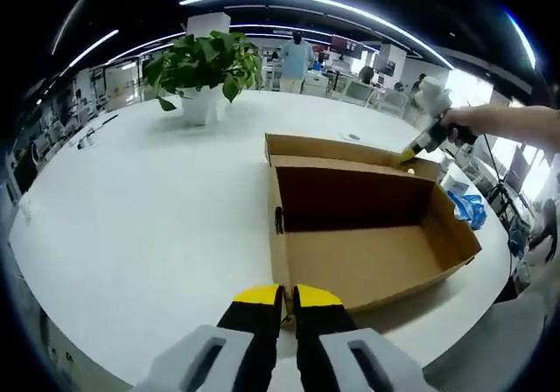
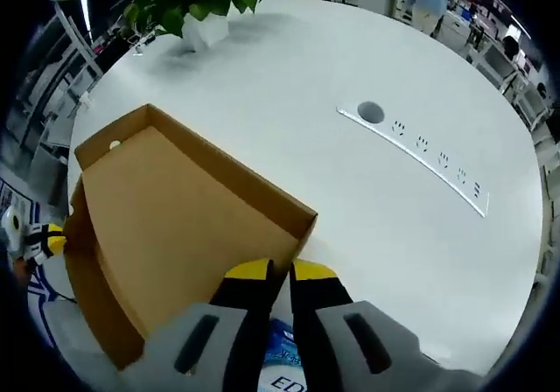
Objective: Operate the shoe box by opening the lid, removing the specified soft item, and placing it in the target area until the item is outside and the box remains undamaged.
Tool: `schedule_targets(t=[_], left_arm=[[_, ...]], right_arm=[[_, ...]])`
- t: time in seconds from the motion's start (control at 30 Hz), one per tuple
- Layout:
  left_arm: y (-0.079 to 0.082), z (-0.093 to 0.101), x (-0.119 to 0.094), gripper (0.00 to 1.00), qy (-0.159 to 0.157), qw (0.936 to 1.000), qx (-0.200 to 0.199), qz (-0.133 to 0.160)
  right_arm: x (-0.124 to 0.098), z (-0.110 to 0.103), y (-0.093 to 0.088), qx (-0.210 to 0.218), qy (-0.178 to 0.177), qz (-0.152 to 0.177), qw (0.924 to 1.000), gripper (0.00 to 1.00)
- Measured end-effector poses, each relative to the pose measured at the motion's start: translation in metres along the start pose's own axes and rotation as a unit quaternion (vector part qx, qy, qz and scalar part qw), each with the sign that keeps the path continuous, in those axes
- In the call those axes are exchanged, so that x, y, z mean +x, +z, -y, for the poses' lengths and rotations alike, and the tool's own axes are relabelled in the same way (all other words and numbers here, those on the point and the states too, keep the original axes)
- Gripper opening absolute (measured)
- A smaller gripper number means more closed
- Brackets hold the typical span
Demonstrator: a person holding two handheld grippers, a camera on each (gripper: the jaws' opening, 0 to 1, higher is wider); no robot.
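Nearby: potted plant (image 1: pixel 206 73) behind open shoe box (image 1: pixel 367 226); left gripper (image 1: pixel 287 297) pinching box edge, right gripper (image 2: pixel 280 272) pinching lid (image 2: pixel 175 217).

A broad white tabletop (image 1: pixel 157 226) with a rounded edge fills the room's middle. A potted plant (image 1: pixel 203 70) in a white pot stands on it. Beyond the plant, a person (image 1: pixel 296 58) stands among office desks and chairs. Curved light strips (image 1: pixel 289 0) run across the dark ceiling above the plant. A socket strip (image 2: pixel 418 154) is set flush in the tabletop, well apart from the plant.
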State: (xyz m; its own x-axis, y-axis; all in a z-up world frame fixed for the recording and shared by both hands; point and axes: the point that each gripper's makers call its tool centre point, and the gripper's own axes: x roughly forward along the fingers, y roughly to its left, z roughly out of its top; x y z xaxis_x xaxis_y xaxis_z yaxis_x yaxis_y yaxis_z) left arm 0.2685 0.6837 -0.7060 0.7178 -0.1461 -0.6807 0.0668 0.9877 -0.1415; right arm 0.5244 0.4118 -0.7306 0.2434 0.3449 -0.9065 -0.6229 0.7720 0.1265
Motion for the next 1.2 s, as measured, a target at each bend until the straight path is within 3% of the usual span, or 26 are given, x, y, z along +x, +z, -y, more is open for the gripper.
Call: schedule_targets(t=[0.67, 1.2], left_arm=[[0.001, 0.0, 0.0, 0.05, 0.0, 0.9999, 0.01, -0.005], [0.0, 0.0, -0.001, 0.05, -0.005, 0.9997, 0.02, -0.008]], right_arm=[[-0.05, -0.006, 0.014, -0.018, -0.005, 0.063, 0.9979, 0.03], [-0.091, -0.023, 0.01, -0.04, -0.025, 0.138, 0.9892, 0.02]])
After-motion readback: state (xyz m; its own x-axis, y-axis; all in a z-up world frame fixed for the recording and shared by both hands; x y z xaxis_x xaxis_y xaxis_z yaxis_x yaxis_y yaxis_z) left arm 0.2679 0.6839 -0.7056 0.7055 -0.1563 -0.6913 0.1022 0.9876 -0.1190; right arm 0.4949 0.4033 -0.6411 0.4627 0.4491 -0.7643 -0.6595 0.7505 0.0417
